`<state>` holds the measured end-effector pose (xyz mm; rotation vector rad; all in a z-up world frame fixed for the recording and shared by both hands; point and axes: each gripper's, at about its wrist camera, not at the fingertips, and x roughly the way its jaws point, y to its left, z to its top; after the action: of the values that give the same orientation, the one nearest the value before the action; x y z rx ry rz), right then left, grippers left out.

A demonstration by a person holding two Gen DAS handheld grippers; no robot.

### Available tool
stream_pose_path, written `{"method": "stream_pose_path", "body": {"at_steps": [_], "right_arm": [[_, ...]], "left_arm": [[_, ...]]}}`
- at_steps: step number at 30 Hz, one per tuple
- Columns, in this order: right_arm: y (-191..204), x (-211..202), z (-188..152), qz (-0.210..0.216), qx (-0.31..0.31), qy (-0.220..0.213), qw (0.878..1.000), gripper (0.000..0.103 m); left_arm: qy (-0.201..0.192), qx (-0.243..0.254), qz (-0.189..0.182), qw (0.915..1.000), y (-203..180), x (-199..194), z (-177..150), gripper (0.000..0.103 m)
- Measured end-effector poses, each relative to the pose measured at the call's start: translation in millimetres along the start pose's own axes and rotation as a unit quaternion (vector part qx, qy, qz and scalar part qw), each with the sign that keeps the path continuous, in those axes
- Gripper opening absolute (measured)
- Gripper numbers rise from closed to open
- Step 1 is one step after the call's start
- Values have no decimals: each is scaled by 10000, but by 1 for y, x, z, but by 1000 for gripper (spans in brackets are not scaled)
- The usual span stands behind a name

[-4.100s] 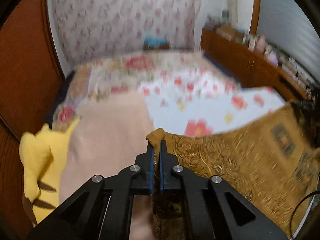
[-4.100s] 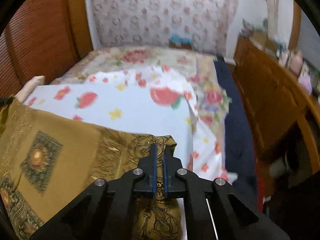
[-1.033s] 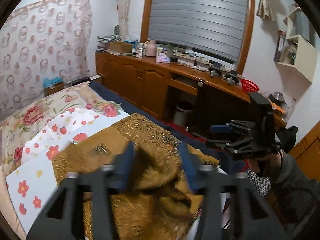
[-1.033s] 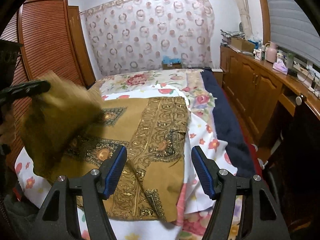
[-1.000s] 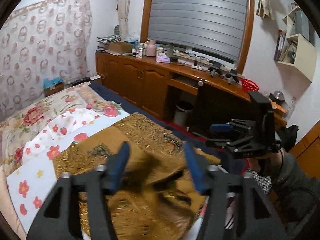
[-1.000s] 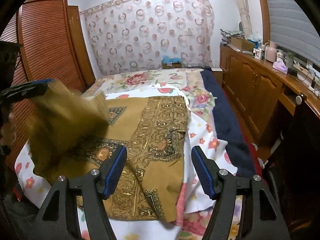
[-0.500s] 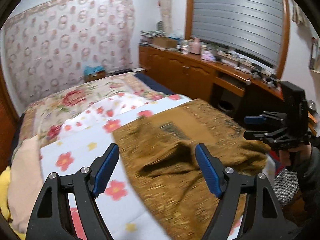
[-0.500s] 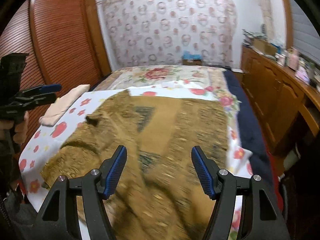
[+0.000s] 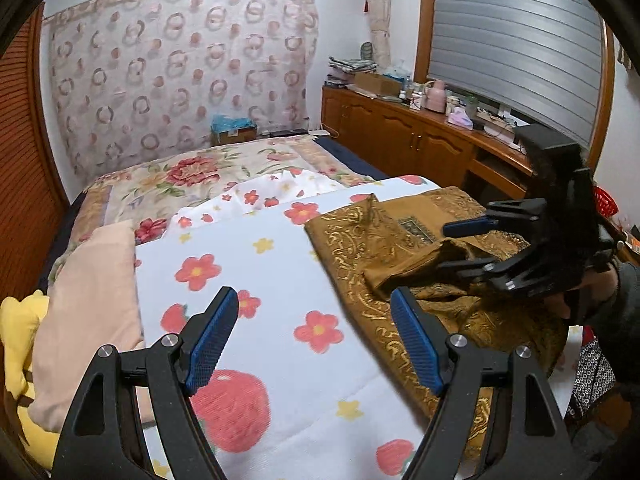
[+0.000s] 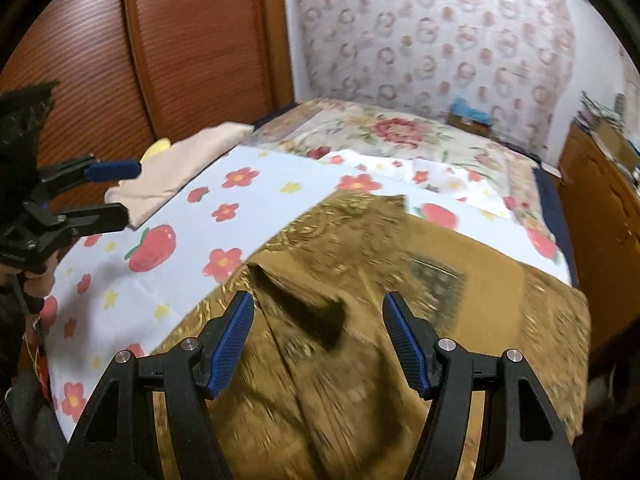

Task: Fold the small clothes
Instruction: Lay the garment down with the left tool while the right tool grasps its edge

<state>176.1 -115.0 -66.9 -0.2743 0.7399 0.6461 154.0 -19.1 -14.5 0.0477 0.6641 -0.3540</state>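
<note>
The left gripper (image 9: 314,336) has its fingers (image 9: 212,338) spread wide and holds nothing, above the white flowered sheet (image 9: 256,280) of the bed (image 9: 168,172). The right gripper (image 10: 318,344) also has its fingers (image 10: 232,338) released and empty, just over the golden-brown cloth (image 10: 460,280), which lies loosely folded and wrinkled on the right part of the sheet, with one raised fold between the fingers. Further out, a beige pillow (image 9: 92,280) lies at the left edge of the bed, a patterned curtain (image 9: 180,68) hangs behind, and a wooden cabinet (image 9: 400,136) stands at the right.
</note>
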Motion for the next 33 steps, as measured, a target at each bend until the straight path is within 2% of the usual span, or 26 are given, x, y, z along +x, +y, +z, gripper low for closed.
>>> {"method": "stream_pose_path", "body": {"at_steps": [7,11,13,14,15,19,21,22,25,28,33], "right_arm": [[9,43,5,25,-339,591,9977,69],[8,52,-1,-54,-507,756,9958,68],[6,53,-3,-100,-571,784,9952,46],[5,53,-1,-168,-603,750,9952,20],[1,49,0,-201,-598,718,9954,6],[-13,5,5,-303,-367,158,9987,5],[-33,-20,8,-397,-140,-136,9990,5],[-47,-34,9,-575,-30,-273,9980,5],[-92,-58,8,-936,360,-439,9940,4],[-136,-59,2,-1310,697,-321,9884,4],[-181,-20,-19,-1510,1109,181,9821,4]], "left_arm": [[-8,-33,56,10000,6,-2,-9,79],[-4,-39,43,10000,8,-1,-12,79],[-5,-52,35,10000,8,0,-13,79],[0,-58,26,10000,9,0,-13,79],[10,-61,22,10000,10,1,-13,79],[53,-5,-36,10000,6,10,-9,79],[77,23,-84,9999,3,15,-6,79],[88,31,-98,9999,1,18,-4,79],[120,45,-147,9998,-4,28,4,79],[172,71,-187,9997,-11,41,14,79],[358,121,-276,9989,-25,69,27,79]]}}
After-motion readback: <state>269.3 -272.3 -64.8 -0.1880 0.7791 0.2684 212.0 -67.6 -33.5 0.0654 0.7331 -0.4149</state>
